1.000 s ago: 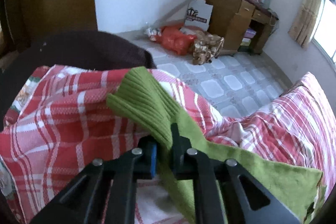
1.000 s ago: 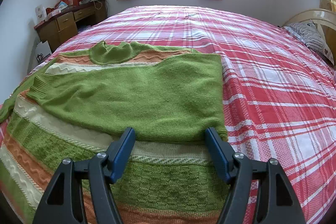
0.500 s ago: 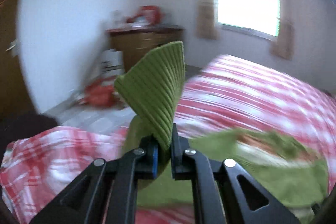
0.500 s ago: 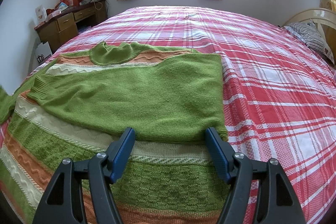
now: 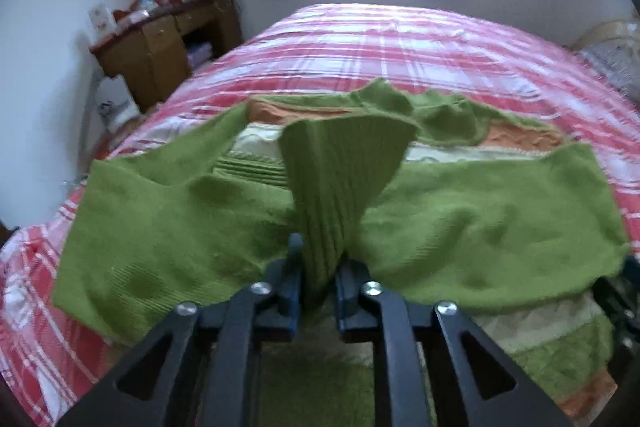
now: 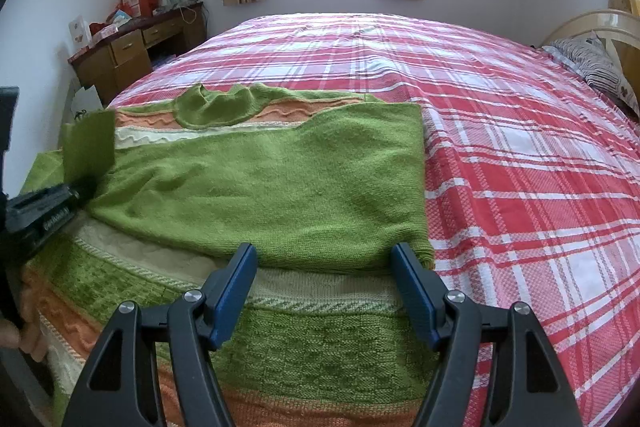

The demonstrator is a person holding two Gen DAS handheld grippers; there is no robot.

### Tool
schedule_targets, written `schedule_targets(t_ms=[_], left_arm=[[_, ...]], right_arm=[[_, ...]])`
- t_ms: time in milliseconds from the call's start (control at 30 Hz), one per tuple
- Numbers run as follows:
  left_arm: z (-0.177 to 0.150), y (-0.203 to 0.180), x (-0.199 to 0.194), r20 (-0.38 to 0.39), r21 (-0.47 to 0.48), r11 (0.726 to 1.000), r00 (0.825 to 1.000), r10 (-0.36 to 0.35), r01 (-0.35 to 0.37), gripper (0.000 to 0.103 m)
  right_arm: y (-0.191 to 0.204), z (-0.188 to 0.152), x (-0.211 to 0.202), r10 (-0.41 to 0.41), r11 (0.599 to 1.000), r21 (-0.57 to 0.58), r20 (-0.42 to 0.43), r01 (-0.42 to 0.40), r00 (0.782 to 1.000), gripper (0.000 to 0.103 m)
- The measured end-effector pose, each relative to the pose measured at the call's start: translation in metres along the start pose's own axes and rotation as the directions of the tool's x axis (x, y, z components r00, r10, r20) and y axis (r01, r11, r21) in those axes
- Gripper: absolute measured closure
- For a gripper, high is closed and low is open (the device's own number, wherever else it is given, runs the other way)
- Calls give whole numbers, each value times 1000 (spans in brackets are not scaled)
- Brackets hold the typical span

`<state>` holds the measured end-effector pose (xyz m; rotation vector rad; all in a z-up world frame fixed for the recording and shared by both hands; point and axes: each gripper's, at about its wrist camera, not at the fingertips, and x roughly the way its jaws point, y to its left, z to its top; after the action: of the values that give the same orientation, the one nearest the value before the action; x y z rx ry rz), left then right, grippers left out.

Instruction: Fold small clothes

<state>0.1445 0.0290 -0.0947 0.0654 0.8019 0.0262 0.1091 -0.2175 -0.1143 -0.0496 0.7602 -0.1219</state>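
Your left tongs [image 5: 318, 281] are opening, with the ribbed cuff [image 5: 340, 179] of the sweater [image 6: 260, 187] between the pads. The cuff stands up fan-like just ahead of the tips, and whether the pads press it at this point cannot be told for certain; treat it as nearly released. The left sleeve [image 5: 160, 227] lies across the sweater body, spreading to the left of these tongs.

Your right tongs [image 6: 324, 291] are spread wide and grip nothing. The folded right sleeve [image 6: 320, 163] lies flat just beyond their tips. The sweater itself rests on the bed [image 6: 520, 147], its collar [image 6: 212, 107] at the far side from both tongs and its striped hem band directly below them.

Handling notes, as a judgement:
- The knit is soft, thick and limp. It will sag and drag rather than hold a crease.
- It is light enough for one pair of tongs, but it stretches under pull.
- The ribbed cuff and hem are denser and offer the firmest hold.
- Take both hem corners for the next fold, and lift evenly to keep the sleeves from sliding off.
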Motion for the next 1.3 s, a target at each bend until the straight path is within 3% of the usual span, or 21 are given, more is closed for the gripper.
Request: schedule_targets(t_ms=[33,67,100,200,333,400,467,600,833,867,900,967,1067,1200,1300], left_arm=[[0,3,-4,-7,1,1000,1000,-25,25,57],[-1,11,-12,-8,-3,999,999,-50,50,24],[-4,14,-18,13,-14,998,998,-59,59,8],[-21,40,-45,98,-45,998,994,-41,46,9],[-46,78,-49,104,-148,989,994,32,-16,9],[-58,95,-39,80,-193,980,994,74,-57,11],[-68,105,-30,39,-237,968,995,88,-77,12],[-72,104,-26,57,-263,964,997,53,-36,12],[-72,93,-26,61,-256,966,996,65,-47,10],[-72,90,-26,61,-252,966,996,66,-49,9],[-72,91,-24,59,-250,967,996,66,-50,8],[-74,93,-25,58,-249,967,996,66,-50,7],[-74,101,-20,60,-256,966,996,60,-43,7],[-75,104,-19,63,-264,964,997,53,-35,7],[-75,104,-19,62,-264,964,997,55,-37,7]], right_arm=[[0,0,0,0,1000,1,1,0,1000,33],[0,0,0,-1,1000,-1,0,1,1000,33],[-1,0,0,0,1000,0,0,0,1000,33],[-1,0,0,2,1000,1,-2,-2,1000,33],[1,5,0,11,1000,3,-29,-11,1000,33],[8,13,-8,124,991,46,-29,-123,992,33],[29,25,-18,246,968,56,-4,-246,969,33],[84,44,-6,357,934,12,-30,-357,933,33],[141,43,50,320,947,2,-122,-322,939,33],[149,41,48,297,952,-53,-100,-303,950,50],[159,39,46,264,954,-118,-95,-274,960,78],[163,43,45,287,944,-134,-106,-300,952,93],[166,60,22,304,935,-179,-44,-307,952,97],[158,101,-32,322,933,-210,124,-292,939,97],[134,130,-69,287,948,-209,240,-240,927,97]])
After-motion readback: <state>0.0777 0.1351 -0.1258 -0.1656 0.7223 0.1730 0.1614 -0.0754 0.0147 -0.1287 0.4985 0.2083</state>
